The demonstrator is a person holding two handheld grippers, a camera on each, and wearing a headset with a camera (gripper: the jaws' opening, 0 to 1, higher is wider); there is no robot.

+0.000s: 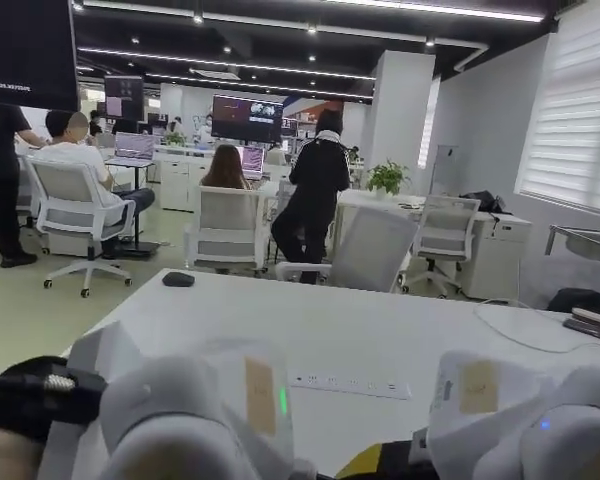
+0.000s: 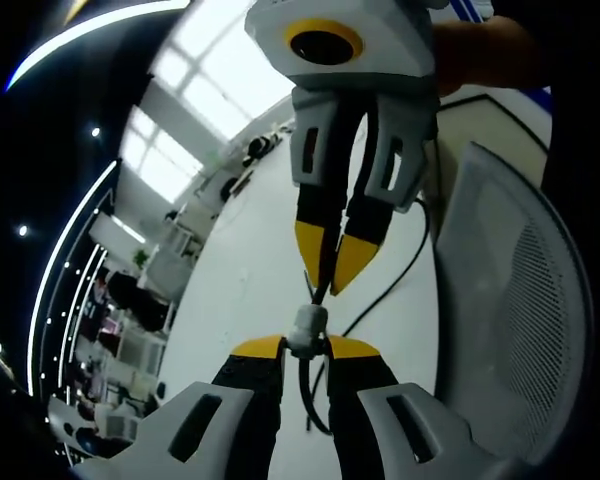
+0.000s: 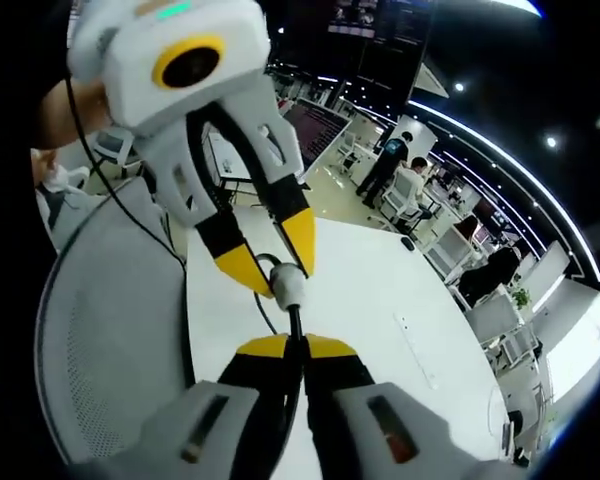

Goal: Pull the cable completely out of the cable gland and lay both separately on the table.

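In the left gripper view, my left gripper [image 2: 305,348] is shut on a small white cable gland [image 2: 307,328]. A black cable [image 2: 308,392] runs down between its jaws. My right gripper [image 2: 330,268] comes in from above and pinches the cable just past the gland. In the right gripper view, my right gripper [image 3: 292,347] is shut on the black cable [image 3: 296,325]. Directly ahead, the left gripper [image 3: 277,268] holds the white gland [image 3: 287,286] at its yellow tips. The cable still passes through the gland, and both are held above the white table [image 1: 310,330].
A white power strip [image 1: 350,383] and a black mouse [image 1: 178,279] lie on the table. A grey mesh chair back [image 2: 520,300] stands close beside the grippers. White office chairs [image 1: 370,250] and several people are beyond the table's far edge.
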